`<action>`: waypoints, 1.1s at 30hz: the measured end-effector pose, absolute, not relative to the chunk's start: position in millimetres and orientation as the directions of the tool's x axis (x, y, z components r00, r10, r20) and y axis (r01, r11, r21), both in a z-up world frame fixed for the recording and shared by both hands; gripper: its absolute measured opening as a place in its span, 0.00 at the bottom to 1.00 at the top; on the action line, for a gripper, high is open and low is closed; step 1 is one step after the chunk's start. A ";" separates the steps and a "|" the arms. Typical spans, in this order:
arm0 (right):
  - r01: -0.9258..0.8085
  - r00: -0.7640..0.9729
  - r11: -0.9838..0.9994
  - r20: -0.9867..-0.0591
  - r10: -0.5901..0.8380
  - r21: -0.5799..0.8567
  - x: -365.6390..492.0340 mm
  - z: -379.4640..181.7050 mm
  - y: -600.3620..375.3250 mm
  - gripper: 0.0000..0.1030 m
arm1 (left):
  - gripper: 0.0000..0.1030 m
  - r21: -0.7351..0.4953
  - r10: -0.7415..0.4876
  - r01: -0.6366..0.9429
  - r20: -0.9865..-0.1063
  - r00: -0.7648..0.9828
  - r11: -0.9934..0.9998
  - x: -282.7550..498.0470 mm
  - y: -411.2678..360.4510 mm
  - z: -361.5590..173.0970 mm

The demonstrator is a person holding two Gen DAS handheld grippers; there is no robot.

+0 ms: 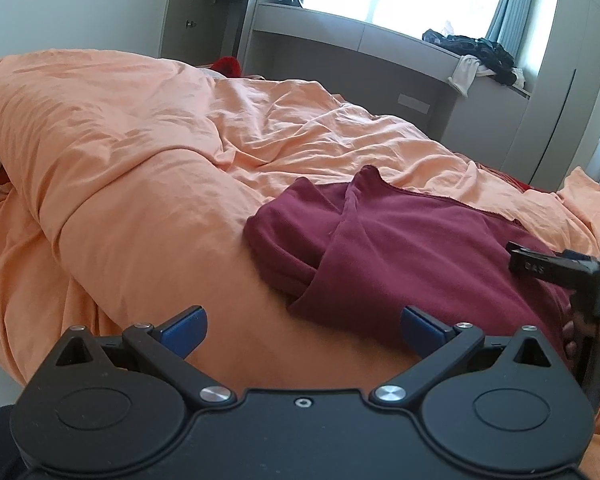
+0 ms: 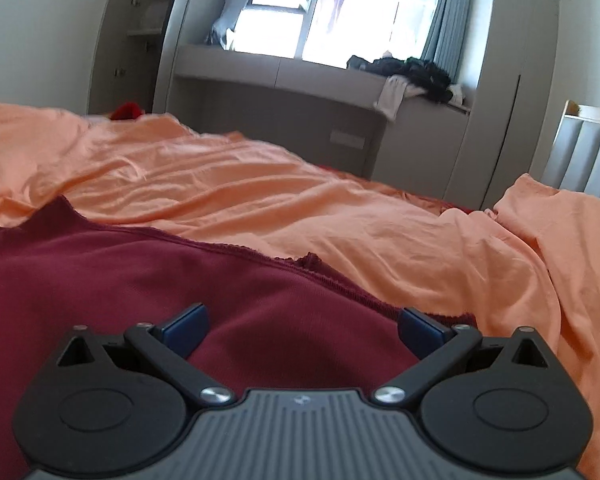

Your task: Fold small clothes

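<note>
A: Item 1, maroon garment. Loc?
B: Flat on orange duvet, partly folded; one flap doubled over at its window-side left. Long axis runs roughly left-right across the bed.
A: Left gripper?
B: Jaws fully wide, nothing held; off garment's left near corner, over duvet. Garment lies fwd-right of it.
A: Right gripper?
B: Jaws wide, empty, directly over garment; frayed far edge just ahead. Nearer arm, I'd judge. Its finger shows over the cloth in left view.
</note>
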State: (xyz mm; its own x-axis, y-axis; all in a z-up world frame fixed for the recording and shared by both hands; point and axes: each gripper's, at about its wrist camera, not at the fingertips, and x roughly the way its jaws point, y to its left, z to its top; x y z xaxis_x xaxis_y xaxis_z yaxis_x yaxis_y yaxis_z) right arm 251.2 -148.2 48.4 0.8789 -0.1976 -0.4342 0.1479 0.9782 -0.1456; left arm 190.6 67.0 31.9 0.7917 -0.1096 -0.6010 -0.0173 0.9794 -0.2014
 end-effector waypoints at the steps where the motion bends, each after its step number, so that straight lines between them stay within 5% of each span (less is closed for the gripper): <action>1: 0.142 0.883 0.981 -0.430 -0.187 -0.134 243.3 49.1 -149.0 1.00 | 0.99 -0.199 -0.109 -0.017 -0.605 0.789 0.980 191.1 66.8 31.0; 15: 0.196 0.939 0.979 -0.278 -0.201 -0.049 121.2 32.2 -108.0 1.00 | 0.99 -0.291 -0.221 0.044 -0.613 0.759 0.956 201.5 55.3 15.9; 33: 0.236 0.936 0.965 -0.238 -0.258 -0.115 115.9 17.0 -91.3 1.00 | 0.99 -0.343 -0.256 0.045 -0.602 0.756 0.938 219.6 41.9 13.9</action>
